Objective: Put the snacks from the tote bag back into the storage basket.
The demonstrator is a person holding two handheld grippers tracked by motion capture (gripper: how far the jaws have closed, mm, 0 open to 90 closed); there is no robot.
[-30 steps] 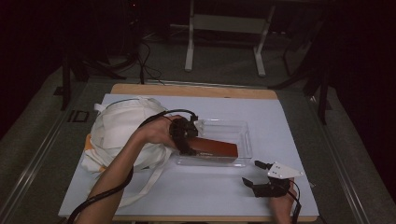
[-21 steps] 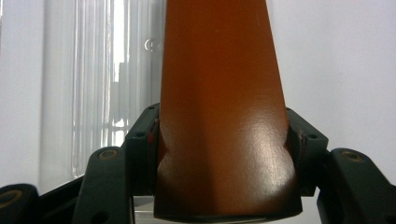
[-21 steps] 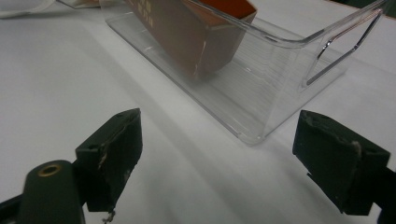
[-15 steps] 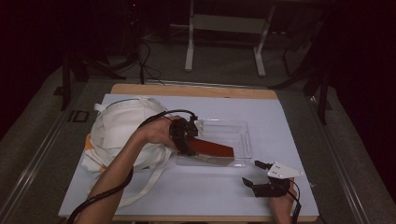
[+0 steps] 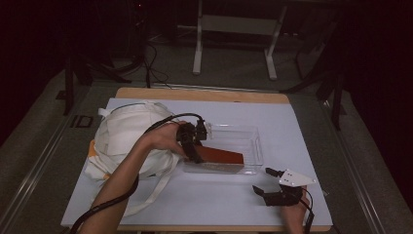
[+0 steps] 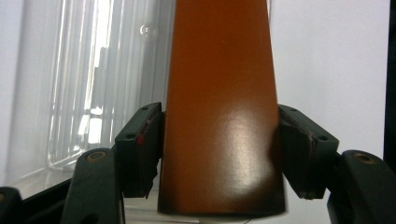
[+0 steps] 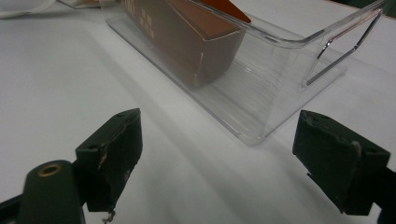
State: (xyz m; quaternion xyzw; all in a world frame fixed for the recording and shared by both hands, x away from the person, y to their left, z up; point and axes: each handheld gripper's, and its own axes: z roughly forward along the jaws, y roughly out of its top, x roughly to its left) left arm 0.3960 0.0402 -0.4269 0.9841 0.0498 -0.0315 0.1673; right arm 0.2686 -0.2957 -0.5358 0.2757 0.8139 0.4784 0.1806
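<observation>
In the high view, the left gripper (image 5: 191, 141) clamps one end of a long reddish-brown cardboard box (image 5: 220, 156), which lies tilted inside a clear rectangular plastic bin (image 5: 253, 146) at the white table's (image 5: 204, 200) centre; a cream cloth bag (image 5: 122, 134) lies at nine o'clock of the bin. The right gripper (image 5: 268, 183) rests at five o'clock of the bin, jaws spread wide. In the left gripper view, both jaws press the box's sides. In the right gripper view, wide-open jaws face the bin's corner at twelve o'clock.
</observation>
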